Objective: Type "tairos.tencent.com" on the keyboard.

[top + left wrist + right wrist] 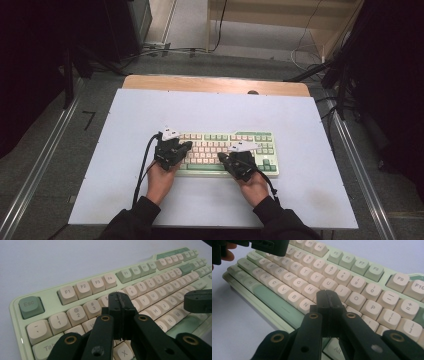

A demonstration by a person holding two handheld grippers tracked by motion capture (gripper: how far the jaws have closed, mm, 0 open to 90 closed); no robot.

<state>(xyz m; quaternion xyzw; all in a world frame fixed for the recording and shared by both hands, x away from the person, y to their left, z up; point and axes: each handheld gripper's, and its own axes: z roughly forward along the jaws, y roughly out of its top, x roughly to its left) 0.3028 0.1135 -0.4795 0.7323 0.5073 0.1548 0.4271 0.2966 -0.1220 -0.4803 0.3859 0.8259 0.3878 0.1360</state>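
Note:
A pale green keyboard (pixel 225 136) with cream and green keycaps lies on the white board (pixel 210 105), slightly right of centre. My left gripper (pixel 187 146) hovers over the keyboard's left end, jaws shut with nothing between them; in the left gripper view its tips (pixel 120 298) stand over the upper letter rows of the keyboard (pixel 160 282). My right gripper (pixel 221 156) is over the lower middle keys, also shut and empty; in the right gripper view its tips (pixel 327 295) sit above the keys near J and M of the keyboard (pixel 287 277). Each gripper is in a hand.
The white board lies on a wooden table (pixel 215 84) whose far edge shows. Metal rails (pixel 40 160) run along both sides. Cables (pixel 165 50) lie on the floor beyond the table. The other gripper's tip (pixel 198 301) shows at the right of the left gripper view.

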